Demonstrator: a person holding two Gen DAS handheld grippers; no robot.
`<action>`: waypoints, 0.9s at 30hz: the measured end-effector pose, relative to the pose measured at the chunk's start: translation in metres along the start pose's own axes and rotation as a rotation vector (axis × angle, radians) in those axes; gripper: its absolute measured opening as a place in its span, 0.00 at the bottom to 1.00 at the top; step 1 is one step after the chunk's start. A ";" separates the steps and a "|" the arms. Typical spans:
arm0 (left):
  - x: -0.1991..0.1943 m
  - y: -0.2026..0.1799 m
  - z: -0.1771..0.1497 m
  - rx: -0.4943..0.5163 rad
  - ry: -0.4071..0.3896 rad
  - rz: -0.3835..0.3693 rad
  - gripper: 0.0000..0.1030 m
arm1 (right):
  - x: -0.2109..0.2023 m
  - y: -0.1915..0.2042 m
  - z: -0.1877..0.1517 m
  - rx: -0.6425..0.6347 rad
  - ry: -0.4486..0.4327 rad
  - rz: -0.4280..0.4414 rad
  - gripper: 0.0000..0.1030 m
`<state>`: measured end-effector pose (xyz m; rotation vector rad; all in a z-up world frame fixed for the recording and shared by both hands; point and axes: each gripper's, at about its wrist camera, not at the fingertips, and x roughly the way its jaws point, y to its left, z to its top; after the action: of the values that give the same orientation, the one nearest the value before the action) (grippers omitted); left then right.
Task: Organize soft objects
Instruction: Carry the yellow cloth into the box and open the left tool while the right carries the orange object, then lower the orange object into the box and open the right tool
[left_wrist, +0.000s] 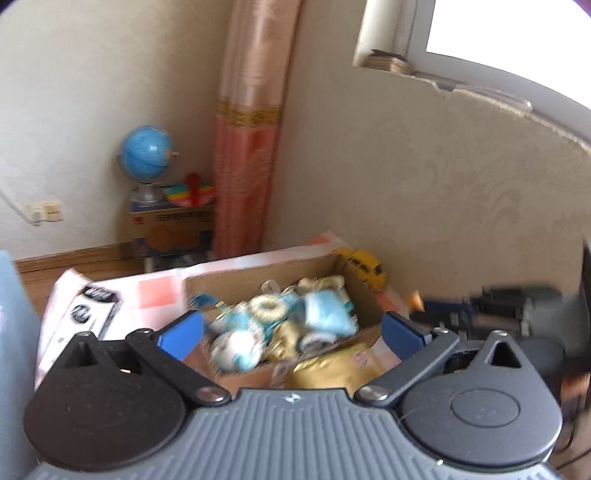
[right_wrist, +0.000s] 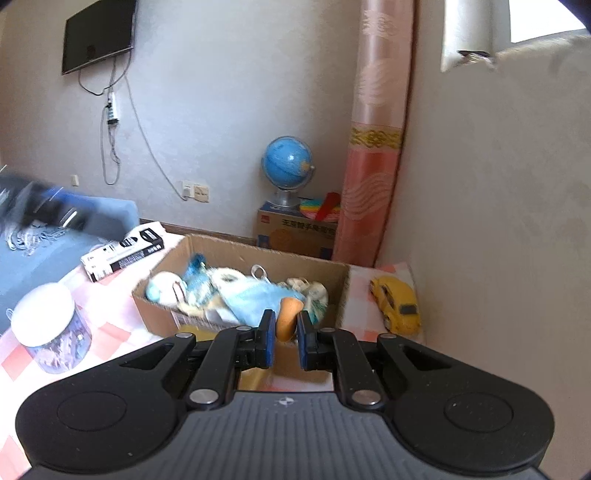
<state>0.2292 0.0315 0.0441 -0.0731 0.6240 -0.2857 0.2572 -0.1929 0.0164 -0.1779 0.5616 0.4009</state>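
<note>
A cardboard box on the pink checked cloth holds several soft toys in blue, white and beige; it also shows in the right wrist view. My left gripper is open wide and empty, just before the box's near side. My right gripper is shut on an orange soft piece at the box's near rim, over the light blue cloth toy. The right gripper shows blurred at the right edge of the left view.
A yellow toy car lies right of the box by the wall. A black-and-white carton and a white-lidded jar are to the left. A gold package lies in front of the box. A globe stands behind.
</note>
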 end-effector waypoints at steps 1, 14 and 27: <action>-0.005 -0.001 -0.007 0.008 -0.012 0.030 0.99 | 0.005 0.001 0.005 -0.005 -0.002 0.010 0.14; -0.020 -0.009 -0.072 0.058 -0.034 0.199 0.99 | 0.090 0.017 0.064 -0.016 0.060 0.038 0.46; -0.035 -0.008 -0.058 -0.005 -0.032 0.307 0.99 | 0.010 0.023 0.030 0.155 0.153 -0.140 1.00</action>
<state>0.1664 0.0345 0.0180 0.0138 0.5950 0.0143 0.2696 -0.1604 0.0352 -0.0987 0.7234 0.2081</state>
